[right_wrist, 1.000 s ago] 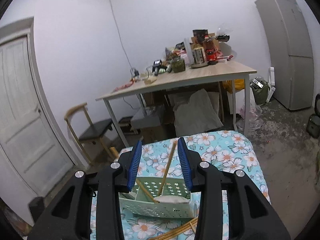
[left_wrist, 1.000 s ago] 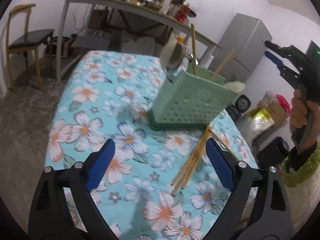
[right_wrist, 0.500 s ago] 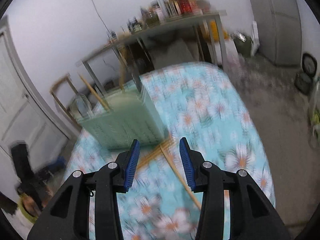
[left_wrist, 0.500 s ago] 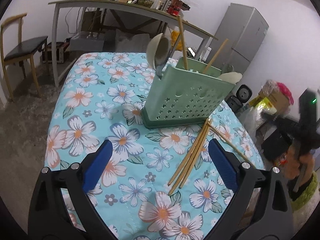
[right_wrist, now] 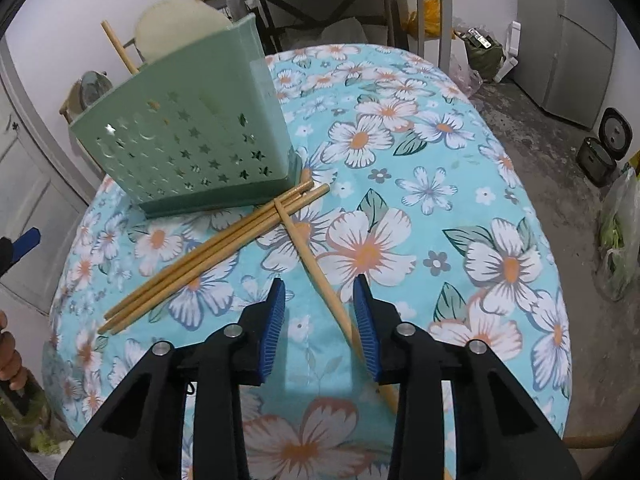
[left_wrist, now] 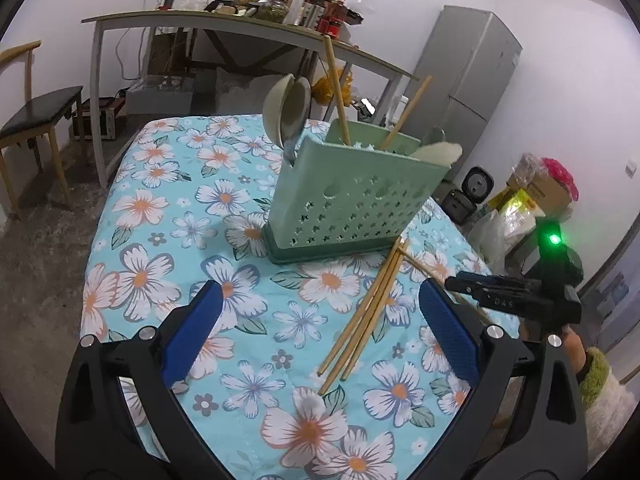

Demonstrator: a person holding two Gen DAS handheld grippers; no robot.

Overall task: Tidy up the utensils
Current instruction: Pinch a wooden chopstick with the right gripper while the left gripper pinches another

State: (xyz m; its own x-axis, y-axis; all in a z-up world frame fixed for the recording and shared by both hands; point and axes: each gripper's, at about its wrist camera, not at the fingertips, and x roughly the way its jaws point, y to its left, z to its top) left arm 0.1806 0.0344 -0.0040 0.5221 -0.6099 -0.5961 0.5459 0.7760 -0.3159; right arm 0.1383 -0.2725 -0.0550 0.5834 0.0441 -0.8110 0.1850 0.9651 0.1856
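Observation:
A green perforated utensil holder [left_wrist: 352,204] [right_wrist: 192,136] stands on the floral tablecloth, holding two chopsticks, ladles and a pale spoon. A bundle of three wooden chopsticks [left_wrist: 364,312] [right_wrist: 208,252] lies beside its base. A single chopstick [right_wrist: 320,280] crosses the bundle and runs between my right fingers. My right gripper [right_wrist: 320,296] is open, low over that single chopstick, and also shows in the left wrist view [left_wrist: 464,280]. My left gripper [left_wrist: 320,320] is open wide and empty, above the near end of the bundle.
The table with the floral cloth [left_wrist: 160,240] ends close on all sides. A cluttered desk [left_wrist: 240,20] and a chair [left_wrist: 36,112] stand behind it. A grey fridge [left_wrist: 472,92], a rice cooker [left_wrist: 472,196] and bags sit on the floor at right.
My right gripper has swung down from high above the holder to just over the single chopstick. The left gripper has drawn slightly nearer the table and stayed open.

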